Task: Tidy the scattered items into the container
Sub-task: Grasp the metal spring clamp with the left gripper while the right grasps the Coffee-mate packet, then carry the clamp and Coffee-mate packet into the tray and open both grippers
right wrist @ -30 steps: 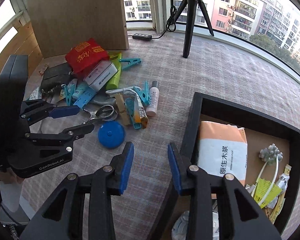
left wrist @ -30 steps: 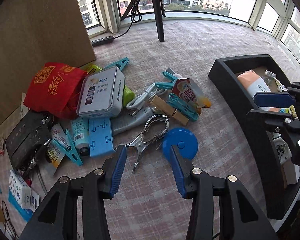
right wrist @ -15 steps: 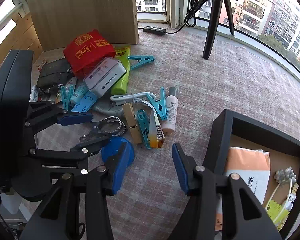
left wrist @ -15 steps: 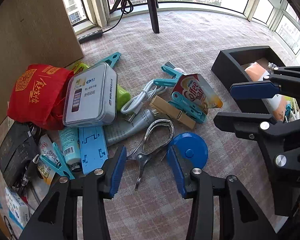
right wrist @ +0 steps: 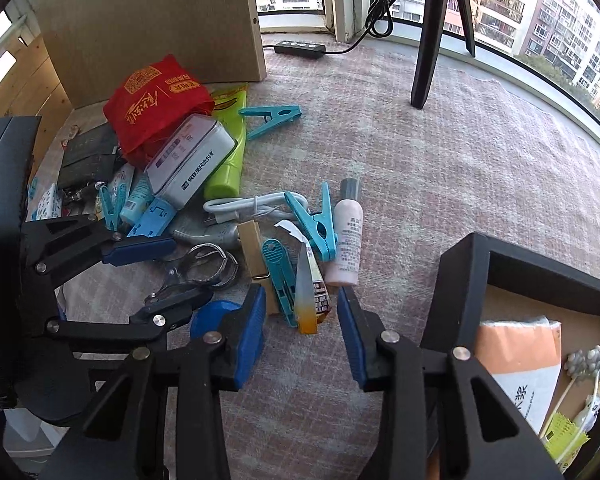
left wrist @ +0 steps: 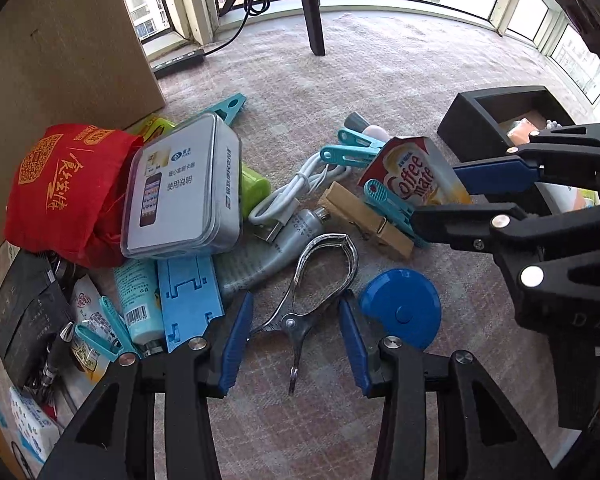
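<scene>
"Metal clip [left wrist: 320, 276]: where does it lie from the left gripper [left wrist: 294, 342]?"

"Directly in the gap. In the left wrist view the clip's two handles sit between the blue pads [left wrist: 236, 336], which stand apart and touch neither handle. The gripper is released and holds nothing."

"Long axis?"

"From the handle tips at 6 o'clock to the looped end at about 1 o'clock. It is nearly in line with the fingers, so the pads would close across the handles. A blue round case [left wrist: 404, 312] lies just beside the pad at 3 o'clock and may get nudged."

"Right gripper [right wrist: 302, 328]?"

"Its jaws have just been closing, but the pads press on nothing. In the right wrist view the tip of a coffee creamer sachet [right wrist: 310, 296] lies between them, with a teal peg [right wrist: 278, 276] at 11 o'clock."

"Which hand takes the clip?"

"The left, by judgement: it already straddles the clip. The right is nearer the container [right wrist: 456, 300], which lies at 3 o'clock of its fingers and already holds some items."
</scene>
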A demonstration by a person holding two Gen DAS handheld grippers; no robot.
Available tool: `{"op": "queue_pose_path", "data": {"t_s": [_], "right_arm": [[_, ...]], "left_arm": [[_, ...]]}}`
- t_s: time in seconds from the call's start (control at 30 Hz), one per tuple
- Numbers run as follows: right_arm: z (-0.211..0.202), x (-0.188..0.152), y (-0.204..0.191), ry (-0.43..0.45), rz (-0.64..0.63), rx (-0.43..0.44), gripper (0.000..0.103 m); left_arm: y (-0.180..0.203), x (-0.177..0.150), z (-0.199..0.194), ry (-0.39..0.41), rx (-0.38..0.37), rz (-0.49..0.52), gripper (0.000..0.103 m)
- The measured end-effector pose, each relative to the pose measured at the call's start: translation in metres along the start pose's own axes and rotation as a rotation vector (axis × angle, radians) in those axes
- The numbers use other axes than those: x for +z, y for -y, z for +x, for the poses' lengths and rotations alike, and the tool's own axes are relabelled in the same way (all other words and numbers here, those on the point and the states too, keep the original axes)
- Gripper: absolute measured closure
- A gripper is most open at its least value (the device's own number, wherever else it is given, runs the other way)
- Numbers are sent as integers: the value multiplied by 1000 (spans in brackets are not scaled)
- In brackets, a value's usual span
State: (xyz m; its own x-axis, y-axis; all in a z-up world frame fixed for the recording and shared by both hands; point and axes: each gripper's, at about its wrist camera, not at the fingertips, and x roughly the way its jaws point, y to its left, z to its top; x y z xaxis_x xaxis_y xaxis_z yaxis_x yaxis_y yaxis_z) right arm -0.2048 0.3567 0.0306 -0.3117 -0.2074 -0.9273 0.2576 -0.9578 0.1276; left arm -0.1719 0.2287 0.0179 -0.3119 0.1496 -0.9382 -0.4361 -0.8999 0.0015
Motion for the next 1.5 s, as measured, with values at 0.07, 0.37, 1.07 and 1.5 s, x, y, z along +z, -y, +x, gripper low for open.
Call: {"op": "queue_pose_path", "data": {"t_s": [0.07,0.37,1.07,1.5], "right_arm": [[2,-2,-1,-4,-2,0,78],[-4,-9,4,24,29,14,87],[-82,-63,47,189,266,39,88],[-157,-140,119,284,447,-96,88]], "left_arm": [[-2,1,1,1,-12,-19,64],[4,-6,-3,16,-31,-55,82],[27,-28,-71,141,-73,-255,82],[133,-7,-105,180,-130,-85,82]]}}
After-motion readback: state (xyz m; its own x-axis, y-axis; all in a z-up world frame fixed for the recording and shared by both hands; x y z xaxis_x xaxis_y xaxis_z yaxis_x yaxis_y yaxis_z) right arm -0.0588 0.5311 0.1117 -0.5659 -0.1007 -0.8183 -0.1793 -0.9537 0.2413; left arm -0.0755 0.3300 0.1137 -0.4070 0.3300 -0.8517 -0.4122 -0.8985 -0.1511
